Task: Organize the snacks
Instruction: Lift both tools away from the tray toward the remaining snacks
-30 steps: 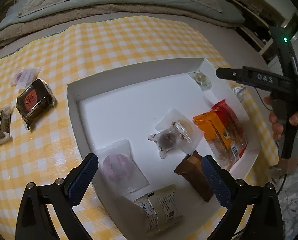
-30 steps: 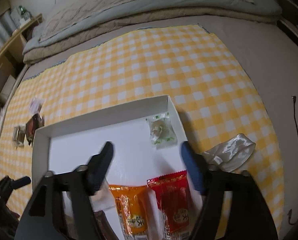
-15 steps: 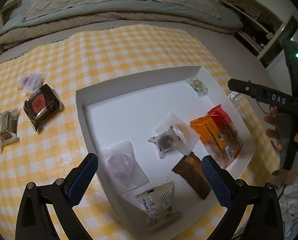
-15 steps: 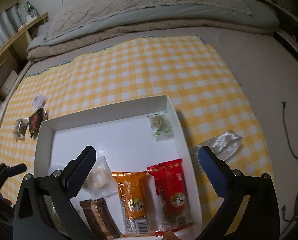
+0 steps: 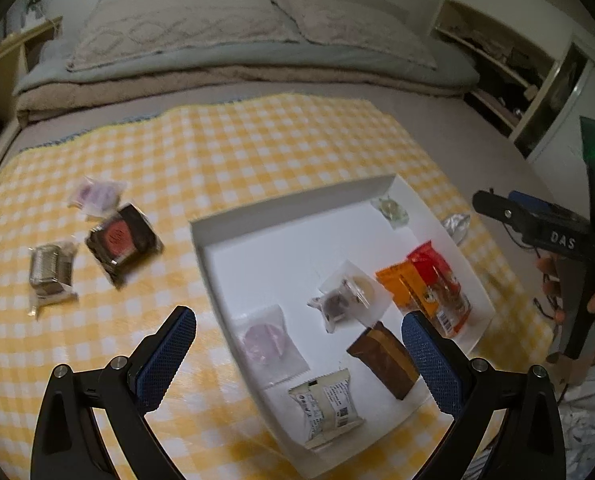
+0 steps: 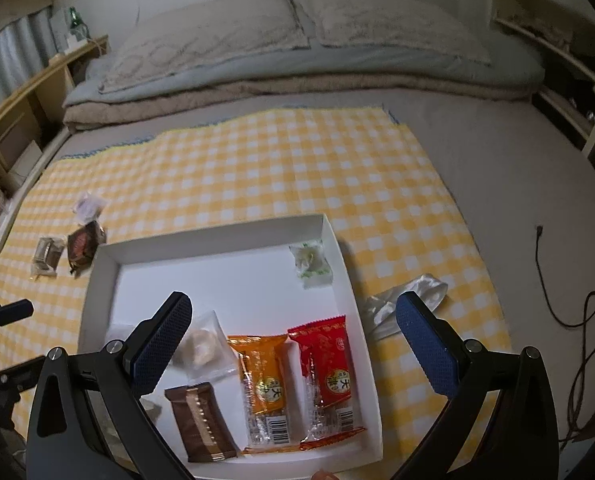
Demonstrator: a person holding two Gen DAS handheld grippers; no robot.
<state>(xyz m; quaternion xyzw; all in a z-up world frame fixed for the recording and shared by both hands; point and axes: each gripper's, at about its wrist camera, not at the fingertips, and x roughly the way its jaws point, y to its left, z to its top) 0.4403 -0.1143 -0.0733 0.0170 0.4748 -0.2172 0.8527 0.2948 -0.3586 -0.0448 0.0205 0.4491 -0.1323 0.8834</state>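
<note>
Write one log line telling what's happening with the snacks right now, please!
task: organize snacks | left gripper: open, empty | right gripper: open, empty | white tray: several snacks inside | cloth: three snacks left, silver wrapper

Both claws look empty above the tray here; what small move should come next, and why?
Probably swing the left claw toward the dark red-labelled snack on the checked cloth: both claws are open and empty, and three snacks lie outside the white tray.

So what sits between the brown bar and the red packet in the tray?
The orange packet, lying alongside the red packet right of the brown bar; right wrist view.
</note>
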